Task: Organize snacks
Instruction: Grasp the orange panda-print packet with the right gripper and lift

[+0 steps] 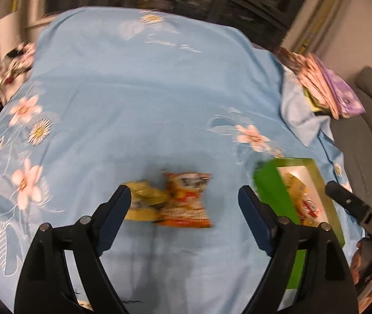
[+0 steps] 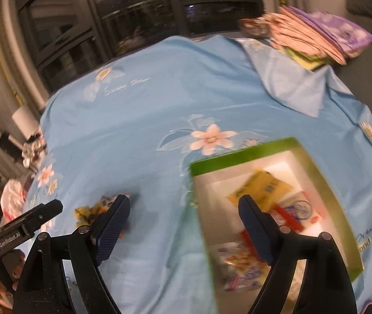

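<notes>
Now two snack packets are lying side by side on the blue flowered sheet [image 1: 144, 91]: an orange packet [image 1: 186, 200] and a yellow packet [image 1: 144, 201] touching its left edge. Both are sitting just ahead of the left gripper [image 1: 183, 206], whose jaws are standing wide apart with nothing between them. The green box [image 2: 238, 154] is resting on the sheet to the right of the packets, and several packets are already lying inside it, a yellow one uppermost. The right gripper [image 2: 183, 209] is hanging over the box's near left edge, jaws likewise spread and empty.

The step in hand looks like fetching one of the loose packets for the box. Doing it well probably means coming down on a single packet, pinching across its crimped body rather than a corner, since the two are touching and one may drag the other along. Soft foil is likely crumpling and slipping under the pads.

Around them, a stack of folded cloths [image 2: 317, 34] is sitting at the far right corner, well apart. The box's raised wall is standing between the packets and the inside, and the two grippers are working close together.
</notes>
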`<action>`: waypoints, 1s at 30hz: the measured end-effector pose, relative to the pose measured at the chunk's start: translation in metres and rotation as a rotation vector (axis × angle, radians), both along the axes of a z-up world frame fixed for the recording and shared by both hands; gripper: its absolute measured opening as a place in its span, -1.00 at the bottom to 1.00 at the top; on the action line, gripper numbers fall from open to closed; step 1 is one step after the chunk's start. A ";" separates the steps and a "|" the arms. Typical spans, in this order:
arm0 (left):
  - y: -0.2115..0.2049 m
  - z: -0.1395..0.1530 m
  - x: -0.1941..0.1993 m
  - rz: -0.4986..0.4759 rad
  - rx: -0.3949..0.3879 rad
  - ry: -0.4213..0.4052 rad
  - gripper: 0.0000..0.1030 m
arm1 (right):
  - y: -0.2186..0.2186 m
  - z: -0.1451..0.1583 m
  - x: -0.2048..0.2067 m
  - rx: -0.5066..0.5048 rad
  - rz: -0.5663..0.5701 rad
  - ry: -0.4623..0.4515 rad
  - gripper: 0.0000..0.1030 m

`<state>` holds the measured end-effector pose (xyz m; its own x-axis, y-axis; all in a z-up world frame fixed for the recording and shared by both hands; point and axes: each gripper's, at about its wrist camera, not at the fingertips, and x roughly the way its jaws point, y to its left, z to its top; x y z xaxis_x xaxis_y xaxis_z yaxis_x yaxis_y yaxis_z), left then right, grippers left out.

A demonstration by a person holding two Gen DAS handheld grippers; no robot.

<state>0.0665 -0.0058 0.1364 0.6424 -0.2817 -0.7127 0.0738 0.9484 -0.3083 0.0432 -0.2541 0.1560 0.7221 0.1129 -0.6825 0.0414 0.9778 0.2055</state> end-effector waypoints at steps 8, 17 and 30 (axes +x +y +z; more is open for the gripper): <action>0.038 -0.046 0.007 0.075 -0.127 0.080 0.63 | 0.060 -0.008 0.041 0.184 0.249 0.103 0.65; 0.045 -0.071 0.020 0.077 -0.143 0.152 0.60 | 0.101 -0.068 0.097 0.254 0.285 0.288 0.47; 0.021 -0.071 0.005 -0.040 -0.140 0.167 0.44 | 0.107 -0.109 0.110 0.298 0.301 0.401 0.05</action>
<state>0.0717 0.0150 0.0653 0.5052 -0.4088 -0.7600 0.0477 0.8926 -0.4484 0.1537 -0.1472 0.0473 0.3199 0.5020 -0.8036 -0.0980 0.8611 0.4989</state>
